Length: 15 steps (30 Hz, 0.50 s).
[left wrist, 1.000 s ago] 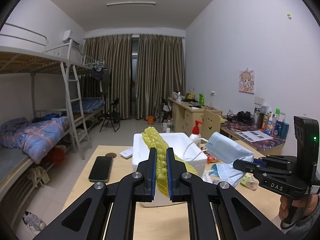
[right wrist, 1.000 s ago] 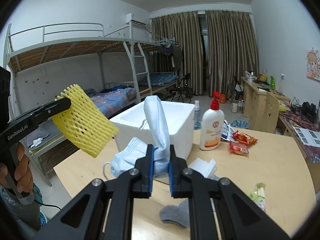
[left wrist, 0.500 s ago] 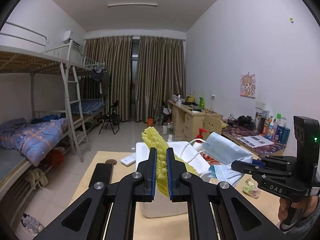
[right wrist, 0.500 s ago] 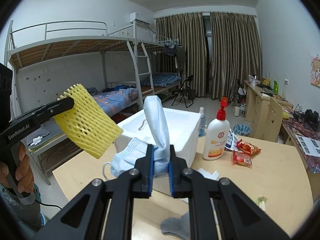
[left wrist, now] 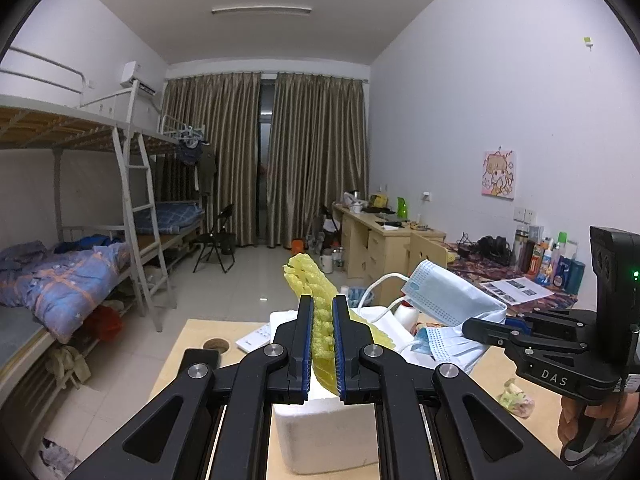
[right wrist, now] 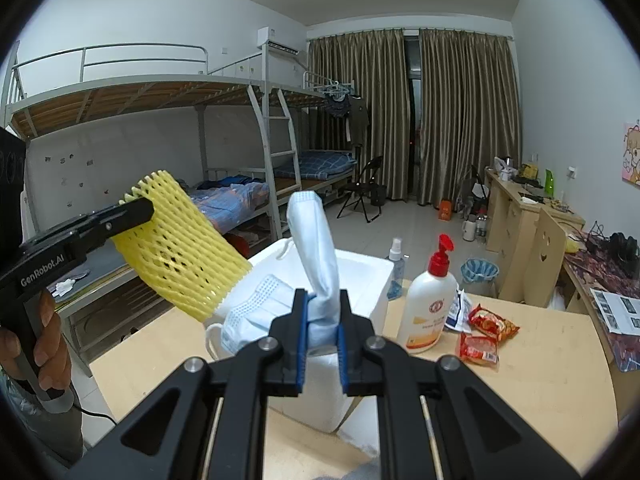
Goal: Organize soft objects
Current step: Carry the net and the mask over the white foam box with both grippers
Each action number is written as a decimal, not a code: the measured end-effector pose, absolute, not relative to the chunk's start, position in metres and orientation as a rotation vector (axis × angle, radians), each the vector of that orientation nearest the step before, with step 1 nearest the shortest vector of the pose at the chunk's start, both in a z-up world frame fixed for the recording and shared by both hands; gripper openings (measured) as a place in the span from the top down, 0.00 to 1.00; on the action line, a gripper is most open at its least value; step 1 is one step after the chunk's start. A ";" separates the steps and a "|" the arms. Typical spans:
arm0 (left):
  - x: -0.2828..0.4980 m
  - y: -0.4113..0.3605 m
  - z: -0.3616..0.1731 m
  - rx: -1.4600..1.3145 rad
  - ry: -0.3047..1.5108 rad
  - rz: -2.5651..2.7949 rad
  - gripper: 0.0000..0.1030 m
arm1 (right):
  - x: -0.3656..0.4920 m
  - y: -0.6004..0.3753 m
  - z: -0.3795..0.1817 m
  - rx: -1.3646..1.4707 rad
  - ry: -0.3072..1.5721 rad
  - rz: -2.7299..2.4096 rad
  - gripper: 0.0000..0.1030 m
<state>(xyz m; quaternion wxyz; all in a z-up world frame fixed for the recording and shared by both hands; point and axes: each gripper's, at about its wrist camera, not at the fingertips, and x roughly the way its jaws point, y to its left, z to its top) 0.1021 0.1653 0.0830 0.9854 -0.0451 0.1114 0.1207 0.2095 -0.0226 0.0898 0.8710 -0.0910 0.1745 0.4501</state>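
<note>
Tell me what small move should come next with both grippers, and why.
Probably lower both over the foam box and let go. The left gripper is shut on the yellow net and the right gripper on the masks, both held above the box's open top, so a short drop should land them inside.

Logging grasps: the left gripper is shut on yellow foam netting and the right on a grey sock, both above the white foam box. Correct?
Not quite. The right gripper is shut on blue face masks, as the right wrist view shows. The left gripper does hold yellow foam netting above the white foam box.
</note>
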 end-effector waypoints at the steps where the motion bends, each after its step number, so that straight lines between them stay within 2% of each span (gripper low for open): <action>1: 0.106 0.167 0.083 -0.091 0.226 0.240 0.91 | 0.212 -0.021 0.090 -0.192 0.365 0.939 0.85; 15: 0.174 0.190 0.058 -0.120 0.329 0.190 0.91 | 0.240 -0.006 0.084 -0.196 0.400 0.902 0.85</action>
